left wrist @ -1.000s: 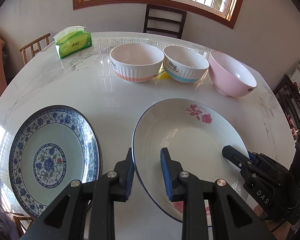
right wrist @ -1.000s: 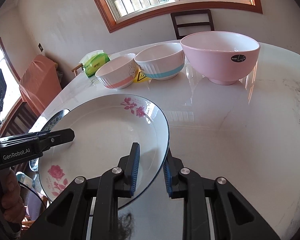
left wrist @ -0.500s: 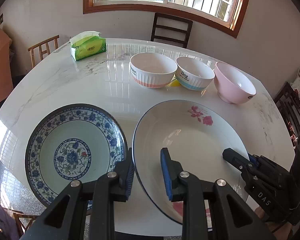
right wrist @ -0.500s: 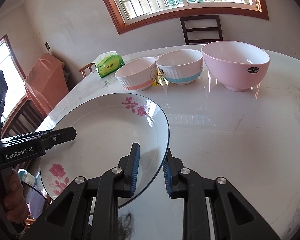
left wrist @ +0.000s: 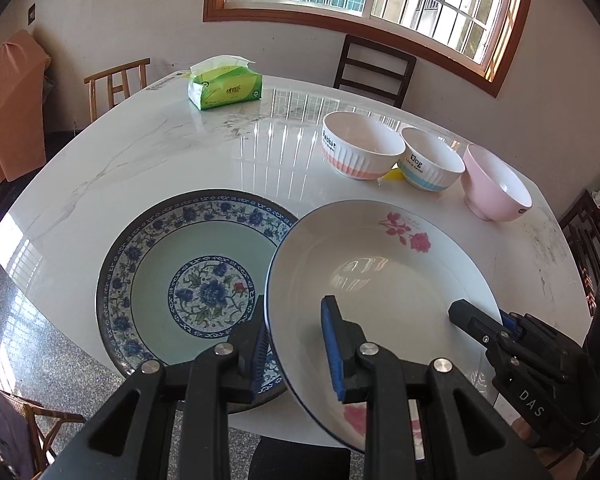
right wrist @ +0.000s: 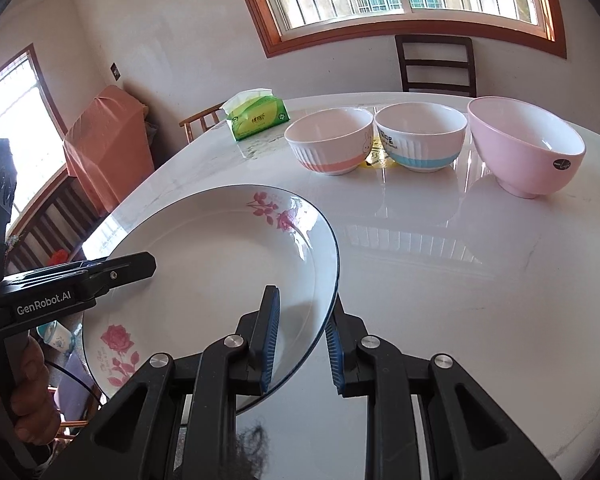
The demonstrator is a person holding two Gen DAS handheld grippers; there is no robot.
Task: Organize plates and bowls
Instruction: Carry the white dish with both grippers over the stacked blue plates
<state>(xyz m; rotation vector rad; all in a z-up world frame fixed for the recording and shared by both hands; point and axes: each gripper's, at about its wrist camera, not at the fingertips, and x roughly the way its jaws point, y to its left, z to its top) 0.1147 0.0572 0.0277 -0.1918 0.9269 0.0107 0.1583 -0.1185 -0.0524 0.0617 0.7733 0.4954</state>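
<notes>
A white plate with pink roses (left wrist: 380, 280) is held off the marble table (left wrist: 160, 152) by both grippers. My left gripper (left wrist: 294, 306) is shut on its left rim, and my right gripper (right wrist: 304, 308) is shut on its right rim. Each shows in the other's view: the right gripper (left wrist: 472, 318), the left gripper (right wrist: 140, 264). The white plate's left edge overlaps a blue-patterned plate (left wrist: 172, 264) lying on the table near its front edge. Three bowls stand in a row at the back: orange-banded (left wrist: 360, 148), blue-banded (left wrist: 428, 160) and pink (left wrist: 496, 184).
A green tissue pack (left wrist: 224, 88) sits at the table's far left. Chairs stand behind the table, a dark one (left wrist: 374, 70) and a light wooden one (left wrist: 116, 84). A small yellow object (left wrist: 392, 175) lies between two bowls. A hand (right wrist: 28, 392) grips the left tool.
Both grippers have carried the rose plate leftward, still shut on its rims. Its left edge now overlaps the blue-patterned plate, which has come fully into the left wrist view.
</notes>
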